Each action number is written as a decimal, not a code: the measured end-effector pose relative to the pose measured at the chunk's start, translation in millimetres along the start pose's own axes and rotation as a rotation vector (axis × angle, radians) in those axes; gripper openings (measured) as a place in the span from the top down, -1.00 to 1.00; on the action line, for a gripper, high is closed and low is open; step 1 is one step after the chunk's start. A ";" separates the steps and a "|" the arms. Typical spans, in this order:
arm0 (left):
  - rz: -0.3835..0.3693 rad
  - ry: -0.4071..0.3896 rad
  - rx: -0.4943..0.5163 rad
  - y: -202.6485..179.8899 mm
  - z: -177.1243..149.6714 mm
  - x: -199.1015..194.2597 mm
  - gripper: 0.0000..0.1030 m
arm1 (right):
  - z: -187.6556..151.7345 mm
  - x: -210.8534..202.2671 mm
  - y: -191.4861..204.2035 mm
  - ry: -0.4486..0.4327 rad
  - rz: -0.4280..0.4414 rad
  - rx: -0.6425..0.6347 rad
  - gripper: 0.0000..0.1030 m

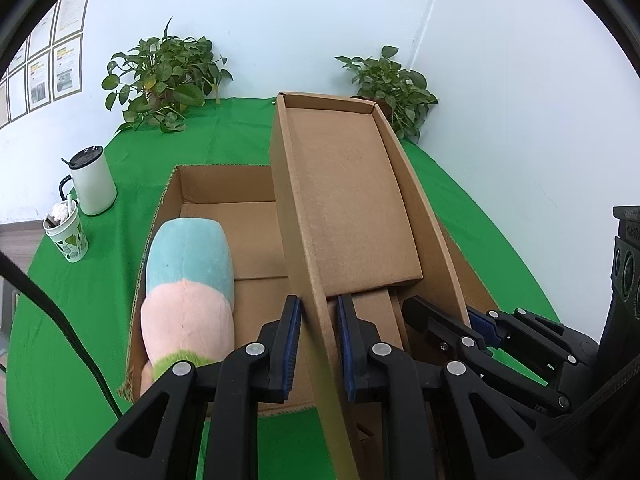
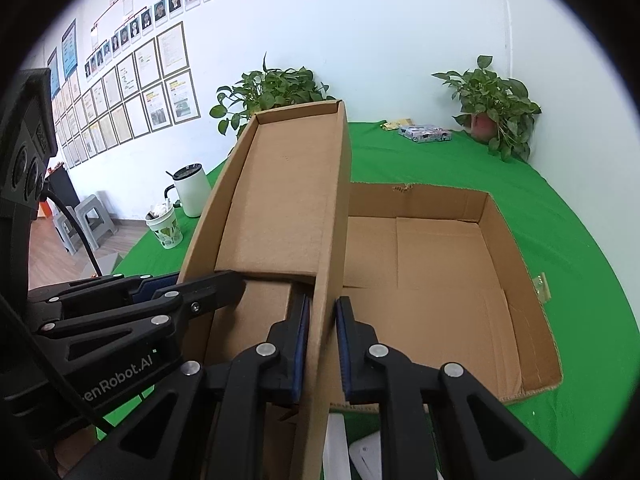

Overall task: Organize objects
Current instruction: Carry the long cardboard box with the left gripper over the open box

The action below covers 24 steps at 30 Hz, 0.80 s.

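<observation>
While both of my grippers pinch opposite long walls of the narrow cardboard tray [image 1: 348, 200], it hangs above the big open carton [image 1: 224, 184] on the green worktop [image 1: 100, 280]. My left gripper [image 1: 318, 344] has its jaws drawn narrow on the tray's left wall, one blue pad on each face of the cardboard. My right gripper [image 2: 322, 348] grips the right wall the same way, jaws nearly together with only the wall between them. Each camera catches the other gripper at the far side of the tray: from the left wrist the right one shows at the lower right, and from the right wrist the left one shows at the lower left.

I see the tray open side up and empty, its far end tilted above the carton's rear wall. It crosses the middle of the carton, so the left camera sees the carton's left part and the right camera its right part [image 2: 440, 280].

Inside the carton, against its left wall, lies a plush toy [image 1: 188, 292], blue at the far end, pink in the middle, with a green fringe at the near end. The right part of the carton floor is bare.

On the worktop left of the carton stand a white mug [image 1: 94, 184] with a dark lid and a paper cup [image 1: 68, 236]. Two potted plants [image 1: 160, 80] sit by the back wall, and a small flat box [image 2: 424, 134] lies near the right-hand plant [image 2: 496, 108].
</observation>
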<state>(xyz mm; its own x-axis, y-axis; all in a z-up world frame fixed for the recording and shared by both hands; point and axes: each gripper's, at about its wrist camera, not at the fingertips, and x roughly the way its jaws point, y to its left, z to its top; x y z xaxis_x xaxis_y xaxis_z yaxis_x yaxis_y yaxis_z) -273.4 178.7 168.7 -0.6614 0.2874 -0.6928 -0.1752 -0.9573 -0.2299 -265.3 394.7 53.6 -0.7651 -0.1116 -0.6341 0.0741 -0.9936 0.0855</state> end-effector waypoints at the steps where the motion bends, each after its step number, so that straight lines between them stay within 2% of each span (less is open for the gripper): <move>1: 0.004 0.000 0.001 3.8 5.1 3.5 0.70 | 3.3 3.9 -0.5 0.003 0.005 0.000 0.75; 7: 0.017 0.021 0.004 19.2 29.5 24.0 0.70 | 18.7 22.3 -3.5 0.010 0.024 0.012 0.75; 16: 0.058 0.103 0.012 42.6 61.4 76.5 0.70 | 34.0 63.1 -12.4 0.083 0.066 0.028 0.75; 24: 0.113 0.225 -0.006 63.8 51.0 134.3 0.72 | 19.7 107.7 -16.4 0.177 0.103 0.080 0.77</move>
<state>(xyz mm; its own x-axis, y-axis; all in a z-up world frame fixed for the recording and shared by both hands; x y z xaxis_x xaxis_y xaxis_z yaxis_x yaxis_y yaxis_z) -410.6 154.7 95.8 -0.4978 0.1786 -0.8487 -0.1042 -0.9838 -0.1459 -361.5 399.4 -0.9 -0.6313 -0.2212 -0.7433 0.0898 -0.9729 0.2132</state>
